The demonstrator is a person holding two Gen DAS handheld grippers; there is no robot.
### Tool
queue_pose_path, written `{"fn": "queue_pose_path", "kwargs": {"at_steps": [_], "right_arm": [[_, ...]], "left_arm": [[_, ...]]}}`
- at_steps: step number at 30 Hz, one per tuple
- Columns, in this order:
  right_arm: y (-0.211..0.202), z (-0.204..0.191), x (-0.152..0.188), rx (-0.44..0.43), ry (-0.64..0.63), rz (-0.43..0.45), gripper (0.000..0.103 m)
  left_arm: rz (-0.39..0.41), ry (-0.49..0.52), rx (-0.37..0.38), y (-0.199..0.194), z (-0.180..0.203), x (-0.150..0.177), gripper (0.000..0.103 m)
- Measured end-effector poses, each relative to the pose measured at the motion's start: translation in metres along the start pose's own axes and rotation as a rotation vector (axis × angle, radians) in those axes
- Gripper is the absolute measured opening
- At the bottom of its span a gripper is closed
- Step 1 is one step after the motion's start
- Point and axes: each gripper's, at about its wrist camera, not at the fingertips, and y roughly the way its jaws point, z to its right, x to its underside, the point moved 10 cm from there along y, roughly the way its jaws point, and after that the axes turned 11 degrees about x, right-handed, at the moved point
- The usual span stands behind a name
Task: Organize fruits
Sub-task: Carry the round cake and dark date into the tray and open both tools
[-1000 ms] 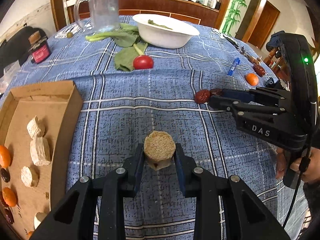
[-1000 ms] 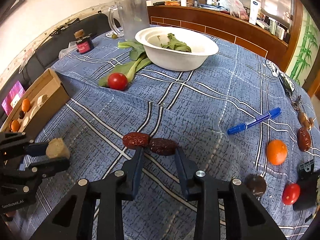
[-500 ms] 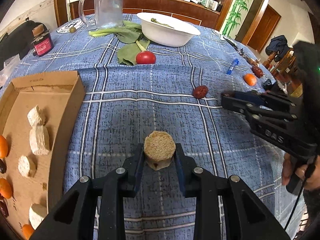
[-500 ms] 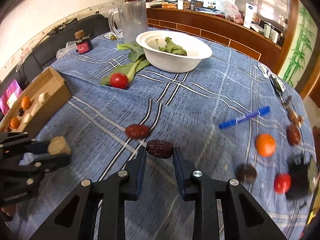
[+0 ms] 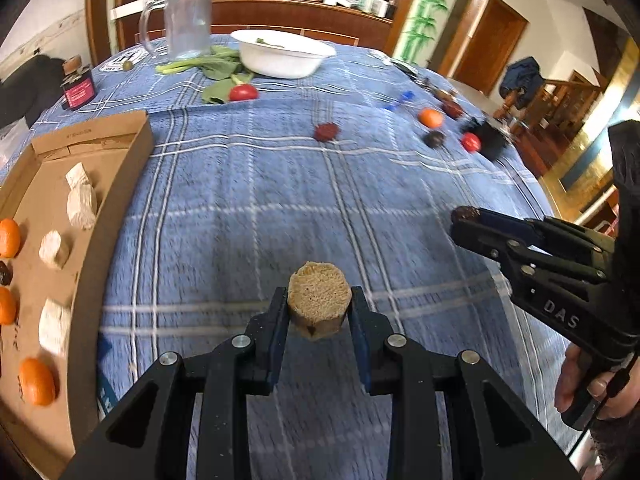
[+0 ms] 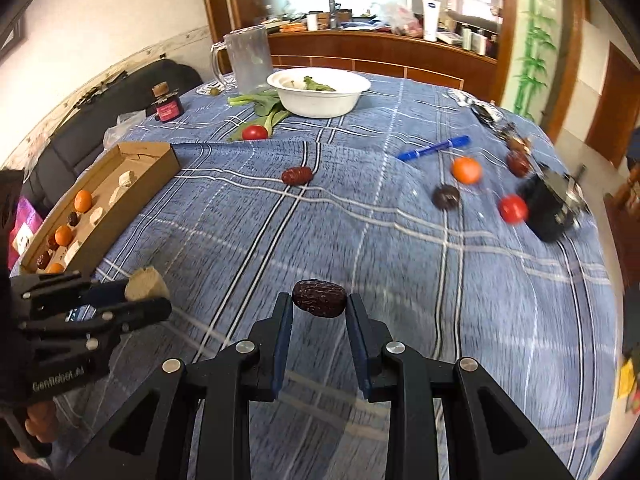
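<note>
My left gripper is shut on a round tan chunk, held above the blue plaid tablecloth. A dark brown date sits clamped between the tips of my right gripper, lifted off the cloth. Each gripper also shows in the other's view: the right gripper at the right, the left gripper at the lower left. The cardboard tray at the left holds white chunks, oranges and dark dates. A red date, an orange, a dark fruit and a small tomato lie loose on the cloth.
At the far end stand a white bowl with greens, a clear pitcher, leafy stalks with a tomato and a small red jar. A blue pen and a black object lie at the right. A hand grips the right handle.
The right gripper closed on the dark date beside the red one, lifted it and drew back toward the near edge. The left gripper carried its tan chunk back a little too.
</note>
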Motion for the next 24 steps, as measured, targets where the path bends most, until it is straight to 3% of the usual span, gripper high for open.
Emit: {"fn": "queue_pose_path", "kwargs": {"at_steps": [11, 24], "right_arm": [[-0.029, -0.024, 0.034, -0.009, 0.086, -0.022, 0.029], [-0.049, -0.088, 0.015, -0.042, 0.033, 0.011, 0.03]], "left_arm": [[0.032, 0.052, -0.005, -0.042, 0.006, 0.017, 0.028], [0.095, 0.022, -0.021, -0.087, -0.029, 0.016, 0.028]]}}
